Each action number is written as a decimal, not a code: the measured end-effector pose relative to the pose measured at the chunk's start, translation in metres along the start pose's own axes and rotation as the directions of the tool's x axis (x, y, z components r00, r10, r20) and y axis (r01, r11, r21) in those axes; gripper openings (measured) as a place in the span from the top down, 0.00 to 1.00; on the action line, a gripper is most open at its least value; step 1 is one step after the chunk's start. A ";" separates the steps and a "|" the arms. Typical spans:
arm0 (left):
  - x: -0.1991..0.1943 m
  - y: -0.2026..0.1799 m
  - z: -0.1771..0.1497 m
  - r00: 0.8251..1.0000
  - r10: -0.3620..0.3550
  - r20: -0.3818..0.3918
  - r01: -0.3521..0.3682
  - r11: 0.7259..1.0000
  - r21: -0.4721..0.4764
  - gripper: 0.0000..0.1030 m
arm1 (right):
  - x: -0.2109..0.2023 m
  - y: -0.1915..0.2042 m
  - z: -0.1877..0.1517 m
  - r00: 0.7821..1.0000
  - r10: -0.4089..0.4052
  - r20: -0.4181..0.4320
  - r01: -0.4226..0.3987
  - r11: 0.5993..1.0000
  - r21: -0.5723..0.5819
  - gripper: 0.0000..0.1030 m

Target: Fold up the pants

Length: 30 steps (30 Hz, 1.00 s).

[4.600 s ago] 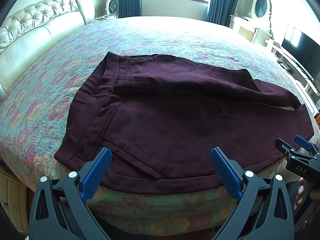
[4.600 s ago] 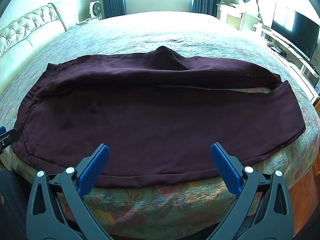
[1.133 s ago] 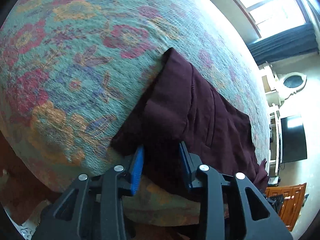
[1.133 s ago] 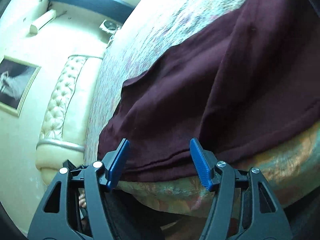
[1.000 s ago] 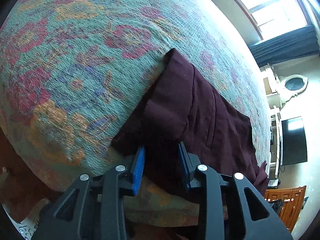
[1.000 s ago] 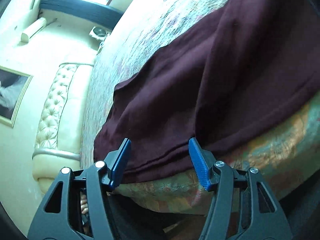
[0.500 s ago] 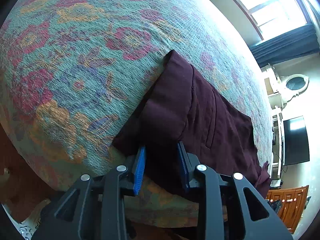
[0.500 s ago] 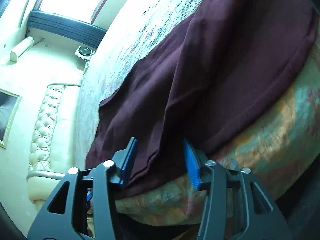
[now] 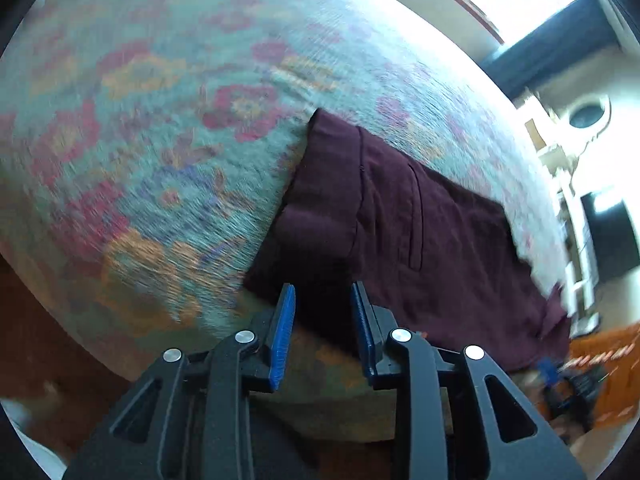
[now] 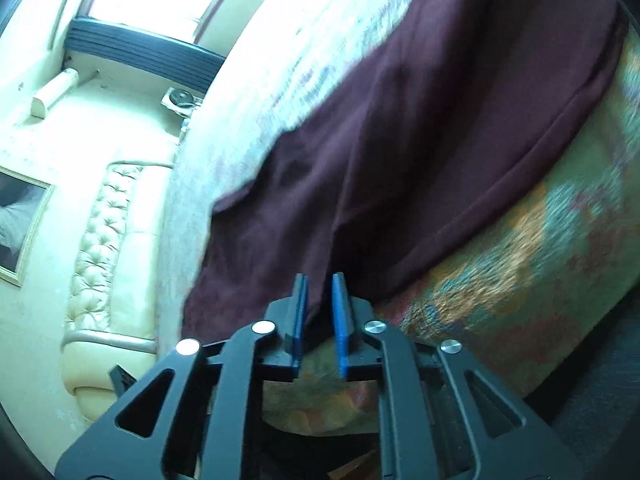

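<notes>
Dark maroon pants (image 9: 420,232) lie on a floral bedspread (image 9: 160,160) at the bed's near edge. My left gripper (image 9: 322,300) has its blue pads (image 9: 285,320) close together around the near waistband edge, gripping the cloth. In the right wrist view the pants (image 10: 400,140) drape over the bed edge. My right gripper (image 10: 320,292) has its blue pads (image 10: 339,316) nearly together, pinching the near edge of the pant leg. The cloth rises into a ridge from the pinch.
A cream tufted headboard (image 10: 104,248) stands at the left. A window with dark curtains (image 9: 560,32), a white dresser with an oval mirror (image 9: 588,116) and a dark TV (image 9: 612,236) stand beyond the bed. The bed's floral side (image 10: 520,260) drops below the pants.
Both grippers went from wide open above the spread pants to the bed edge. Over the last second the right jaws narrowed from open to pinching the leg edge. The left stayed shut on the waistband.
</notes>
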<state>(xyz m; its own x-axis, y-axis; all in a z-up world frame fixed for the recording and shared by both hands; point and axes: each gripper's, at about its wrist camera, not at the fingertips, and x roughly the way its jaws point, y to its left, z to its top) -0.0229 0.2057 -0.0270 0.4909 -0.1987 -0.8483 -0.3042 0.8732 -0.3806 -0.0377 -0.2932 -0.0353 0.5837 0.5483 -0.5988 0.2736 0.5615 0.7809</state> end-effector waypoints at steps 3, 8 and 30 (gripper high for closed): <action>-0.025 -0.016 -0.007 0.998 0.038 0.045 -0.043 0.992 0.118 0.71 | -0.063 -0.028 0.034 0.990 0.022 0.137 -0.033 0.996 0.080 0.59; -0.037 -0.048 0.009 0.990 0.017 0.138 -0.038 0.987 0.153 0.48 | -0.154 -0.127 0.091 0.904 -0.057 0.424 -0.085 0.947 0.309 0.58; 0.078 -0.119 0.021 0.993 0.114 0.044 -0.117 0.990 0.079 0.25 | -0.143 -0.175 0.227 0.883 -0.254 0.395 0.217 0.967 0.136 0.96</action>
<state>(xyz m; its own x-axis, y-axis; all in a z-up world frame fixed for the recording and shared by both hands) 0.0688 0.0953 -0.0401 0.4889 -0.0783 -0.8688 -0.2941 0.9229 -0.2487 0.0043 -0.6101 -0.0464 0.7478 0.0972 -0.6568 0.4952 0.5773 0.6492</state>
